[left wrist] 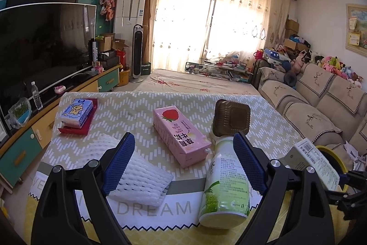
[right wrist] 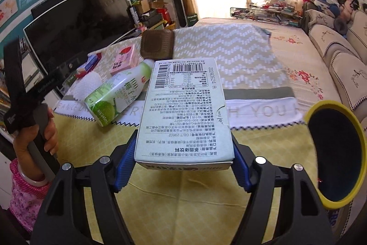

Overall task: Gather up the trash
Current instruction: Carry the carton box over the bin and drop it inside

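beside the table, yellow-rimmed bin (right wrist: 336,155) looks empty; right claw (right wrist: 183,153) grips pale carton (right wrist: 183,111), left claw (left wrist: 183,162) released.

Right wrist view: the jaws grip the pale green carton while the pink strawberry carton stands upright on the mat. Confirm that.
Wrong on one count: the pink strawberry carton lies flat on the mat, as the left wrist view shows. The right gripper does grip the pale green carton.
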Demonstrator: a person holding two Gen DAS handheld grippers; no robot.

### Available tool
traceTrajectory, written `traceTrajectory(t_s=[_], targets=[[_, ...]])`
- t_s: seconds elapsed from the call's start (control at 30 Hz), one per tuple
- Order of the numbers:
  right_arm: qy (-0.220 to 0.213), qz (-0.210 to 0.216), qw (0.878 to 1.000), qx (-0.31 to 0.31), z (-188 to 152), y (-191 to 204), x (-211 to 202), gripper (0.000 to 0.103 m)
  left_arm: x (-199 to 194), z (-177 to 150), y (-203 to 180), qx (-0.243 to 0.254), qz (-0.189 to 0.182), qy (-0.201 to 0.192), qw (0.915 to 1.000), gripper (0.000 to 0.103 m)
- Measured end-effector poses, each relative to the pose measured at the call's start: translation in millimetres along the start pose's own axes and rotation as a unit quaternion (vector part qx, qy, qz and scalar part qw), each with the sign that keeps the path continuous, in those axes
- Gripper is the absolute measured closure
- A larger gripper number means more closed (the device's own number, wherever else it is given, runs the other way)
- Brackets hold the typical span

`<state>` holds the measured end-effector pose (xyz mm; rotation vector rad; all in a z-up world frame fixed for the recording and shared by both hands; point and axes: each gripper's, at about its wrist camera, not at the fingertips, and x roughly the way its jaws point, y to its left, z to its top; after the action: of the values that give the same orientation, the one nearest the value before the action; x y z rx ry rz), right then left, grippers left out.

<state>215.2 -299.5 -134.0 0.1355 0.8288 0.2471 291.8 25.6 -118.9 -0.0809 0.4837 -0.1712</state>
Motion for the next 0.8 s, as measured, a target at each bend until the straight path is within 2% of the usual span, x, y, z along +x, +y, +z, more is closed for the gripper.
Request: traceTrajectory(t_s=[0.13,0.27,0.43,0.57,0.67,0.8], targets=[[-0.016,-0.031,0.999,0.031,-1.3,-36.4,-19.2,0.035,1.9,-0.6,0.1,0.003,-0.001,0.003,1.0000,0.017],[-0.020,-0.080,0.994,0.068,-5.7,-83.9,-32.7,0.035,3.3,-1.1,-1.8,0.007,0.001,0.005,1.0000,0.017],[-0.010,-0.150,0.981,0.121,-20.0,-146.5,-42.1,0.035,5.9,-1.8,-3.0,0.010,0.003,0.007,0.9999,0.017],[0.005,-0.186,0.969,0.159,-35.1,-186.2,-39.2,0.035,8.5,-3.0,-3.8,0.014,0.003,0.011,0.9998,0.017],[0.015,-0.193,0.964,0.181,-43.3,-206.1,-31.8,0.034,10.1,-3.7,-6.7,0.018,0.001,0.013,0.9997,0.017],[-0.002,-0.226,0.956,0.186,-46.8,-209.9,-30.7,0.031,11.1,-5.2,-9.7,0.026,-0.002,0.014,0.9996,0.017]])
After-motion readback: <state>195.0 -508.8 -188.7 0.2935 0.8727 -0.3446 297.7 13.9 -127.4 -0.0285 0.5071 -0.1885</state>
